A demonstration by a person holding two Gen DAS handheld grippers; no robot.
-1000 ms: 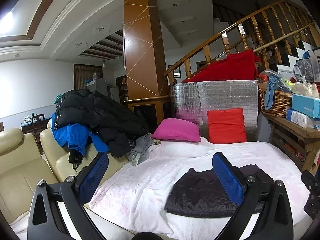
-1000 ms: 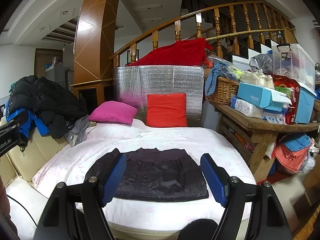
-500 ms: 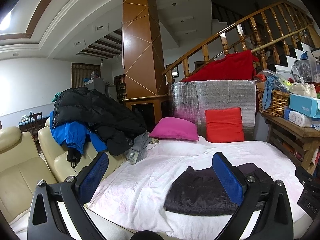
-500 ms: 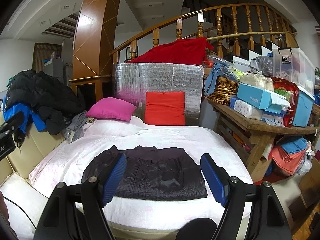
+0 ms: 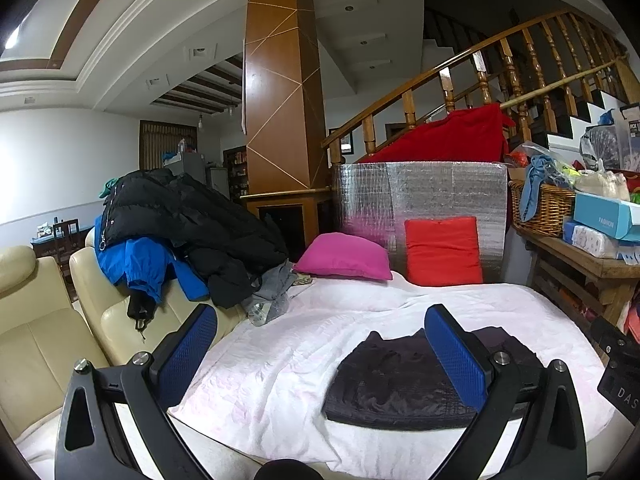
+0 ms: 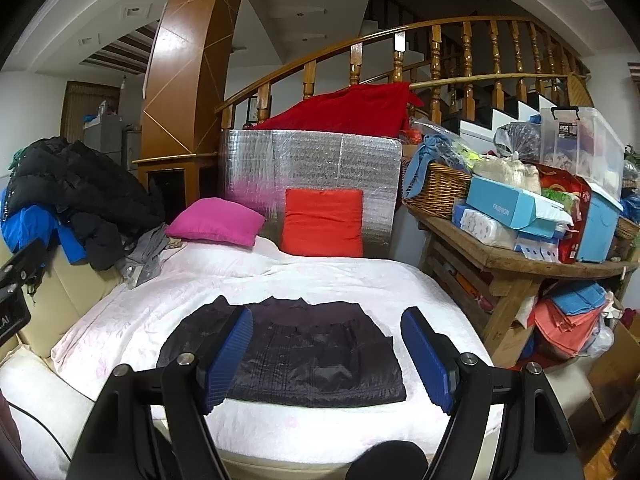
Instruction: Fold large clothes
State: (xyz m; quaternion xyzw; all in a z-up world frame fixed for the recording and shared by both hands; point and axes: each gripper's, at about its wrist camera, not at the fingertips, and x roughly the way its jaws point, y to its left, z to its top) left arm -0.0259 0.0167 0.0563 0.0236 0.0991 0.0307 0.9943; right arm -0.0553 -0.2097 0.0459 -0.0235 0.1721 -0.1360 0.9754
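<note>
Hardly anything had shifted since a second earlier — both views only drifted a touch, and the dark garment [image 6: 296, 354] lay just as it had, a flat folded rectangle near the front edge of the white bedspread [image 6: 256, 276]. The left gripper [image 5: 324, 348] and the right gripper [image 6: 327, 354] hovered short of it, fingers spread wide, nothing between them. To me that looked like a fold finished — the pile of coats [image 5: 188, 220] on the cream sofa [image 5: 48, 336], well apart to the left, seemed the likely next job.
</note>
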